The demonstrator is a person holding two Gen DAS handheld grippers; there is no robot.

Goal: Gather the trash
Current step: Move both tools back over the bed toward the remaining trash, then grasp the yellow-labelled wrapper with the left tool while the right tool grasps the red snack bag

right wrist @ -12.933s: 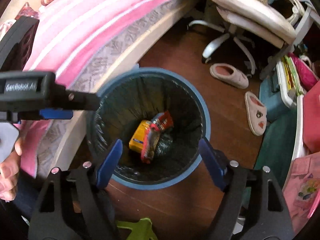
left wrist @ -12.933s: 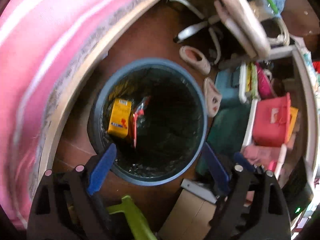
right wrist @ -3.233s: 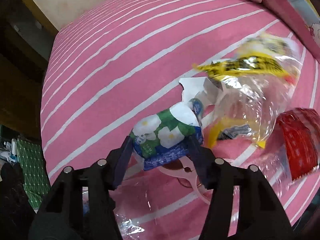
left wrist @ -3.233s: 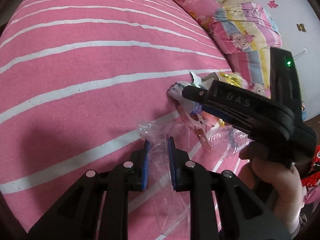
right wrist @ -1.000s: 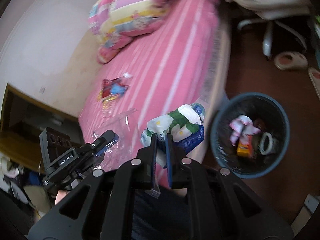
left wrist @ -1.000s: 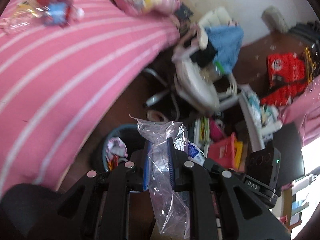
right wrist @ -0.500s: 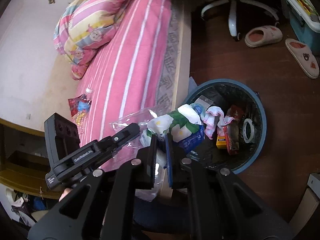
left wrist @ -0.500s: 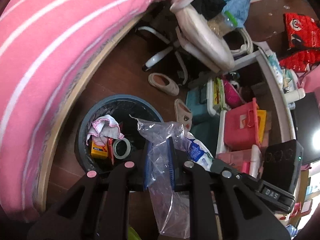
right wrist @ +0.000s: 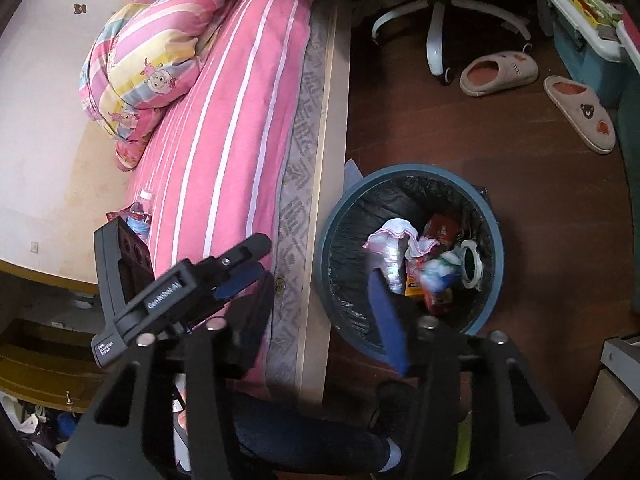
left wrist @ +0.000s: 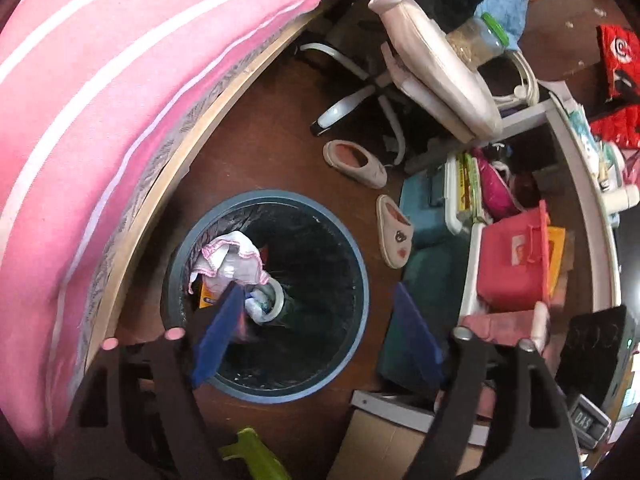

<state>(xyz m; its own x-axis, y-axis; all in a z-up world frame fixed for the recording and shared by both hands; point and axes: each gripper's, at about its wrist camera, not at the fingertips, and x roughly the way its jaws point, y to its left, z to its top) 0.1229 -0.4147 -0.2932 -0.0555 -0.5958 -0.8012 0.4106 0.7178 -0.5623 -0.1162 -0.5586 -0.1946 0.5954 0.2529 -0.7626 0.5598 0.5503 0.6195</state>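
The left gripper has its jaws spread wide and empty, hanging over the near rim of the trash bin. The right gripper is spread wide too, nothing between its jaws, and sits over the bed-side rim of the bin; from its view the left gripper shows beside the bin, above the mattress edge.

Inside the bin, on a black liner, lies the trash: a crumpled white cloth with pink trim, a yellow carton partly under it, a roll of tape, a flowered tissue pack that looks blurred, a clear plastic bag against the cloth, and a red wrapper.

The bin stands on a dark wooden floor just beside the bed, whose pink sheet has white stripes. On the bed, well apart from the bin, lie a plastic bottle and a folded striped quilt. On the far side of the bin from the bed are two slippers, an office chair and a red box.
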